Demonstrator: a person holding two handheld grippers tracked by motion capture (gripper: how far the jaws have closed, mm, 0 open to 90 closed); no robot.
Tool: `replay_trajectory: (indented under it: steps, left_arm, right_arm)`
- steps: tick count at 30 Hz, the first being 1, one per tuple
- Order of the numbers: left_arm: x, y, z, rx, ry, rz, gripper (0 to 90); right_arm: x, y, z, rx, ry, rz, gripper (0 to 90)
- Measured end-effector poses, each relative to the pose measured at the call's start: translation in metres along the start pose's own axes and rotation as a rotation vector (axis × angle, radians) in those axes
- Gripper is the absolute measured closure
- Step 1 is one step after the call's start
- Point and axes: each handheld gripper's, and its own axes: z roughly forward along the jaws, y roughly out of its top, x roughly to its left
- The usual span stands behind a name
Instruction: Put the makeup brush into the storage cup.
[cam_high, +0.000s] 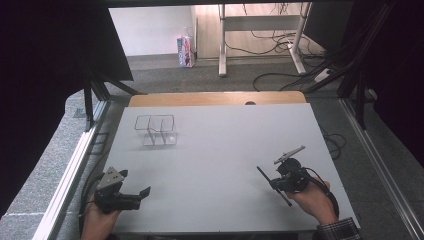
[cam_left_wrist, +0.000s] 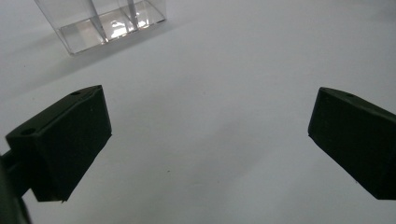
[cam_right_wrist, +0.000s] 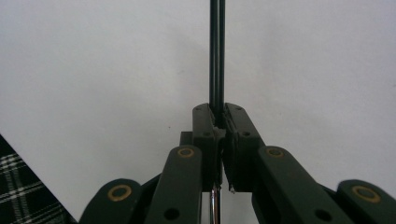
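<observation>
My jaws on the right gripper (cam_high: 274, 181) are pressed together on a thin black rod (cam_high: 274, 186), which looks to be a pen or stylus. In the right gripper view the rod (cam_right_wrist: 217, 56) runs straight out from between them, with a bright metal length showing below the grip. The left gripper (cam_high: 142, 196) stands wide with nothing between its jaws, low over the white surface (cam_high: 220, 150) at the near left.

I judge the rod light, stiff and smooth, so it may pivot or slide in a narrow pinch. A grip near its middle, square across it, should keep it from swinging.

By my count there is one rod and one clear plastic box (cam_high: 156, 130), divided into compartments. The box sits at the far left of the surface, well apart from the rod. In the left gripper view the box (cam_left_wrist: 105, 25) lies ahead and looks empty.
</observation>
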Motion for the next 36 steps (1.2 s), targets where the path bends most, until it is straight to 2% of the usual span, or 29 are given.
replay_trajectory:
  steps: [7,10,12,14,17,18,22,23,27,29,33,34,35,36]
  left_arm:
    - [-0.004,0.003,-0.002,-0.017,0.008,0.013,0.0]
    - [-0.006,0.005,-0.003,-0.035,0.005,0.019,0.0]
    - [-0.006,0.005,-0.004,-0.041,0.002,0.020,0.0]
    - [-0.008,0.006,-0.004,-0.052,-0.005,0.026,0.0]
    - [-0.012,0.008,-0.004,-0.058,-0.001,0.046,0.0]
    - [-0.013,0.008,-0.004,-0.060,0.000,0.056,0.0]
    - [-0.020,0.012,-0.003,-0.050,0.006,0.097,0.0]
    - [-0.020,0.012,-0.003,-0.050,0.006,0.097,0.0]
    - [-0.026,0.018,0.001,-0.029,0.012,0.136,0.0]
    - [-0.028,0.019,0.002,-0.028,0.011,0.149,0.0]
    - [-0.036,0.025,0.006,-0.017,0.004,0.226,0.0]
    - [-0.040,0.027,0.011,-0.007,-0.010,0.260,0.0]
    - [-0.040,0.027,0.011,-0.007,-0.010,0.260,0.0]
    - [-0.044,0.031,0.016,-0.002,-0.028,0.287,0.0]
  right_arm:
    - [0.004,0.000,-0.010,-0.069,0.016,-0.022,83.6]
    - [0.006,0.001,-0.014,-0.113,0.047,-0.032,83.6]
    - [0.006,0.001,-0.014,-0.123,0.052,-0.034,83.6]
    - [0.008,0.002,-0.017,-0.159,0.080,-0.044,83.6]
    - [0.009,0.003,-0.018,-0.182,0.102,-0.051,83.6]
    - [0.010,0.004,-0.020,-0.200,0.123,-0.053,83.6]
    - [0.013,0.006,-0.021,-0.209,0.152,-0.054,83.5]
    - [0.013,0.006,-0.021,-0.209,0.152,-0.054,83.5]
    - [0.017,0.010,-0.019,-0.193,0.196,-0.071,83.5]
    - [0.018,0.012,-0.018,-0.188,0.199,-0.076,83.5]
    - [0.025,0.018,-0.017,-0.174,0.224,-0.097,83.6]
    - [0.028,0.021,-0.016,-0.169,0.238,-0.107,83.6]
    - [0.028,0.021,-0.016,-0.169,0.238,-0.107,83.6]
    - [0.031,0.024,-0.016,-0.157,0.253,-0.106,83.5]
